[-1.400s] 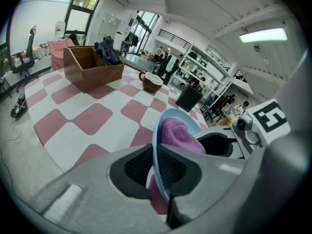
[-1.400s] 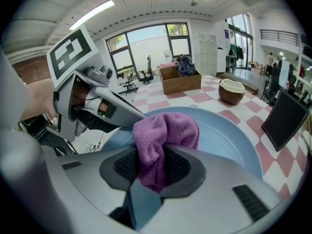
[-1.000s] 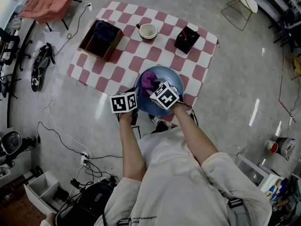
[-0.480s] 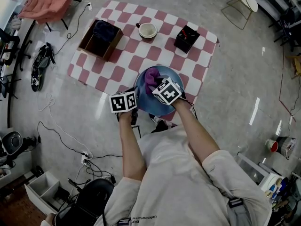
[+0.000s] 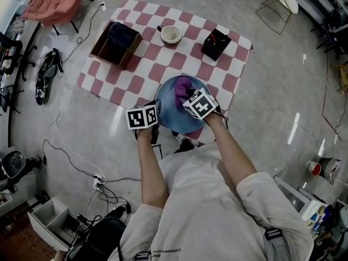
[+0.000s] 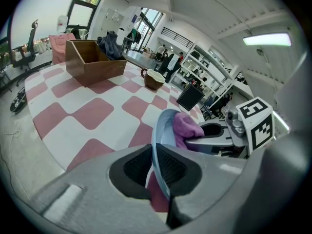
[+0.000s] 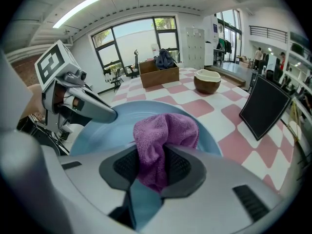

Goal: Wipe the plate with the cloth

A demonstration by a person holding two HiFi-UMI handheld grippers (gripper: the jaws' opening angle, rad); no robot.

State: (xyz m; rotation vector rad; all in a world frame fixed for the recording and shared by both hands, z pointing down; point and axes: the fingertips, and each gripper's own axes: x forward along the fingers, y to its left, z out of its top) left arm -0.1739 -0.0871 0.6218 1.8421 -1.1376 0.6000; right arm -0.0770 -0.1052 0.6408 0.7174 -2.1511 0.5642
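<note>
A light blue plate (image 5: 169, 109) is held tilted over the near edge of the checkered mat. My left gripper (image 5: 154, 129) is shut on the plate's rim (image 6: 157, 145); the rim runs between its pads. My right gripper (image 5: 187, 95) is shut on a purple cloth (image 5: 182, 87), which is pressed against the plate's upper right inside face. In the right gripper view the purple cloth (image 7: 163, 140) bunches between the pads over the blue plate (image 7: 105, 126), with the left gripper (image 7: 105, 113) at the plate's left rim.
A red and white checkered mat (image 5: 163, 53) lies on the grey floor. On it stand a wooden box (image 5: 116, 45) holding dark fabric, a small bowl (image 5: 171, 35) and a black box (image 5: 216, 45). Cables (image 5: 70, 156) trail on the floor to the left.
My right gripper has carried the purple cloth across the plate from its left part to its upper right. The left gripper and plate have stayed put.
</note>
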